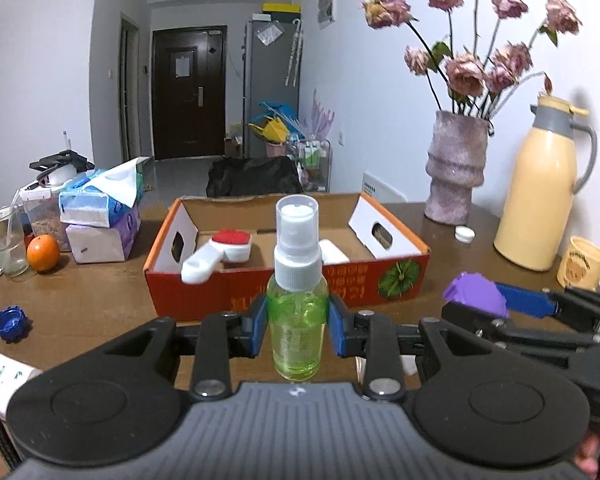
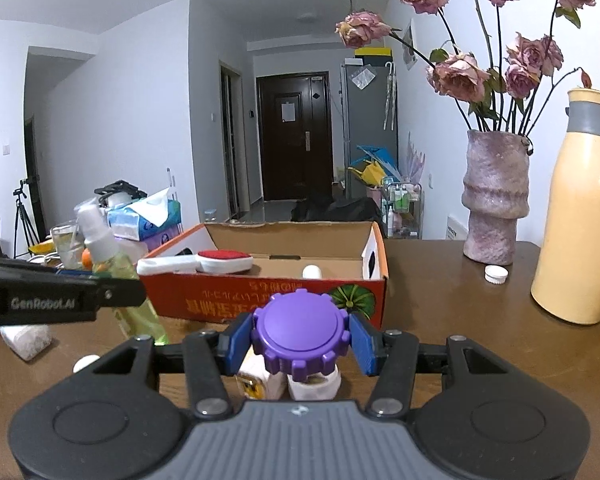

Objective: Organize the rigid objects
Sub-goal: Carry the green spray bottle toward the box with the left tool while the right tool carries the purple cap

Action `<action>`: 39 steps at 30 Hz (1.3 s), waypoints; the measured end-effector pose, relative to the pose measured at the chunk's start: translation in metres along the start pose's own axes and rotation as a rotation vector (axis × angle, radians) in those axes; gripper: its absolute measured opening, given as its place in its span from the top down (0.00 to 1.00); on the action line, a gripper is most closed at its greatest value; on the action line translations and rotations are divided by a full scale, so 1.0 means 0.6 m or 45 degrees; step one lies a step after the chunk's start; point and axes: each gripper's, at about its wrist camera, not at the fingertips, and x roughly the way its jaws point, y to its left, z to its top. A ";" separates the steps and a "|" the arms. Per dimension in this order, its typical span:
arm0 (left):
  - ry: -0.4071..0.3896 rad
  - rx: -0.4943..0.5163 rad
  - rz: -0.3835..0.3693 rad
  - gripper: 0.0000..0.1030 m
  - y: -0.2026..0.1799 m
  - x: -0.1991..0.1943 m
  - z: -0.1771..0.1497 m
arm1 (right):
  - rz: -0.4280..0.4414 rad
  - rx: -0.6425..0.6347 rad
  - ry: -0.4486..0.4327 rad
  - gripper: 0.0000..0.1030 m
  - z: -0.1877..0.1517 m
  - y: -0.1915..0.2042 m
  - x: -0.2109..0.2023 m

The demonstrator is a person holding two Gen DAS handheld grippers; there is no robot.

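While the green spray bottle stands upright between your left gripper's blue pads, pinched at its body and lifted clear of the brown table, your right gripper clamps a purple ridged cap flat between its own pads. Both tools hover just in front of the open orange cardboard box, which lies straight ahead. Inside it, a white brush with a red pad leans over the front wall, and a white rounded item, too hidden to identify, sits beside it. A blue cap lies at left near an orange; a small white cap rests between the pink vase and the yellow thermos.
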 end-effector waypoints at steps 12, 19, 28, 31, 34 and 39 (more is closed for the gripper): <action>-0.037 -0.067 0.048 0.69 0.009 0.047 0.039 | -0.005 0.054 -0.062 0.50 0.040 0.001 0.050; -0.047 -0.104 0.076 0.69 0.016 0.084 0.061 | 0.003 0.080 -0.068 0.50 0.056 -0.004 0.091; -0.076 -0.116 0.101 0.69 0.015 0.133 0.090 | 0.002 0.082 -0.054 0.50 0.067 -0.016 0.144; -0.077 -0.118 0.106 0.69 0.015 0.150 0.097 | 0.003 0.079 -0.055 0.50 0.073 -0.020 0.163; -0.081 -0.117 0.113 0.69 0.015 0.166 0.103 | 0.003 0.080 -0.055 0.50 0.079 -0.024 0.180; -0.082 -0.109 0.124 0.69 0.017 0.193 0.112 | -0.004 0.085 -0.053 0.50 0.089 -0.033 0.211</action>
